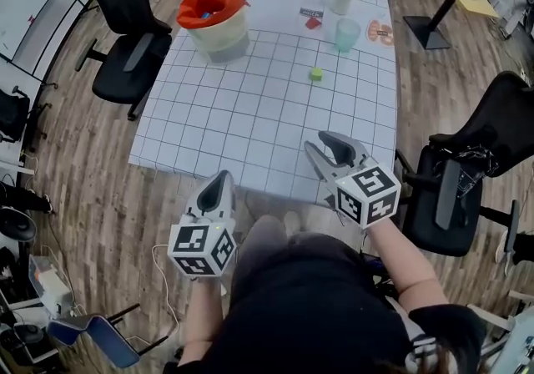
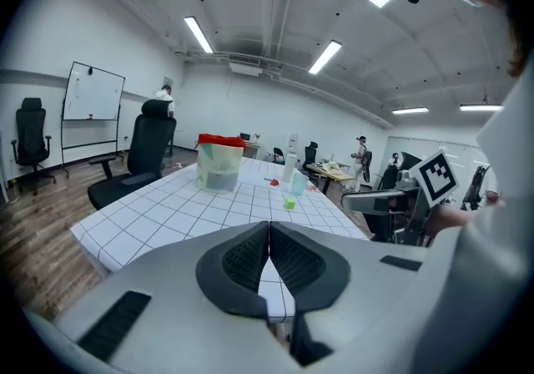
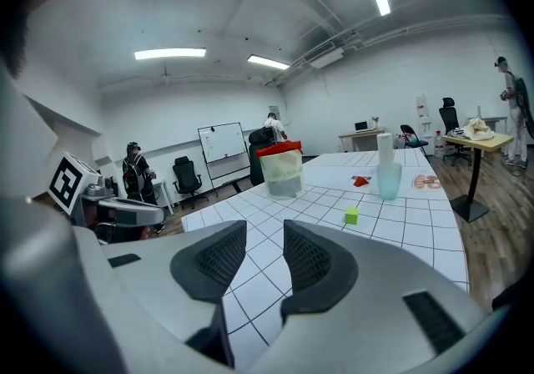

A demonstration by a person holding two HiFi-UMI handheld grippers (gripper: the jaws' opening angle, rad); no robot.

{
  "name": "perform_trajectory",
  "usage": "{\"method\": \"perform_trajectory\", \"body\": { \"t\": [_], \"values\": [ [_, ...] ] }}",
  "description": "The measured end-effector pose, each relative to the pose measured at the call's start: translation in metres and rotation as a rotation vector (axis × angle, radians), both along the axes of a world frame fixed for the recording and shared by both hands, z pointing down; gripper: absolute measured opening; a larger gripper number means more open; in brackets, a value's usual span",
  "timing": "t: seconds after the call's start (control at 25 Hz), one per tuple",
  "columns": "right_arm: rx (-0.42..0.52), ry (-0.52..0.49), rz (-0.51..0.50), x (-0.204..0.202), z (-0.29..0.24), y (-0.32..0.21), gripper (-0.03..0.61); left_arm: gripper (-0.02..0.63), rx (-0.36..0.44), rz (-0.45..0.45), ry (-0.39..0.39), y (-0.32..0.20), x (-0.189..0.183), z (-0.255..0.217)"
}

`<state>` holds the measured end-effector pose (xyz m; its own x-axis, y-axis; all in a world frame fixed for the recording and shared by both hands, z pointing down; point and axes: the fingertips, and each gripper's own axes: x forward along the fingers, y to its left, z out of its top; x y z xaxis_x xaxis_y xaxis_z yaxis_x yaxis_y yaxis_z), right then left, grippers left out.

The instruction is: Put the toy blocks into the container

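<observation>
left gripper [image 1: 222,184]: jaws closed together, empty | right gripper [image 1: 331,149]: jaws apart, nothing between, at near edge of bench [image 1: 250,118] | green block [image 1: 315,73]: on bench, well apart from red-rimmed container [image 1: 215,22] | red block [image 1: 313,22]: beside teal cup [image 1: 347,34]

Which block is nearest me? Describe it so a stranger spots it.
On the white grid-lined table, find the translucent teal plastic cup at the far right. Nearer you than it sits a small lime-green cube, alone on bare squares; the other loose piece is red.
</observation>
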<state>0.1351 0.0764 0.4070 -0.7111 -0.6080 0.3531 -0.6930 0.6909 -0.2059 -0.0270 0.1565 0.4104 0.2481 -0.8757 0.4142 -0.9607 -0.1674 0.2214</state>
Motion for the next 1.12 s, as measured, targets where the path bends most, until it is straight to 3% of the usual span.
{"method": "perform_trajectory", "body": {
  "t": [0.12, 0.48, 0.8, 1.12],
  "values": [
    [-0.016, 0.002, 0.042, 0.01, 0.005, -0.021, 0.15, 0.026, -0.014, 0.021, -0.009, -0.018, 0.0, 0.001],
    [-0.053, 0.035, 0.161, 0.027, 0.027, -0.079, 0.171, 0.026, -0.016, 0.081, -0.155, -0.095, -0.012, 0.008],
    [-0.114, 0.089, 0.327, 0.027, 0.054, -0.128, 0.184, 0.028, -0.025, 0.23, -0.192, -0.173, -0.028, 0.02],
    [-0.16, 0.158, 0.471, 0.015, 0.076, -0.175, 0.184, 0.028, -0.067, 0.371, -0.173, -0.231, -0.052, 0.041]
  ]
}}
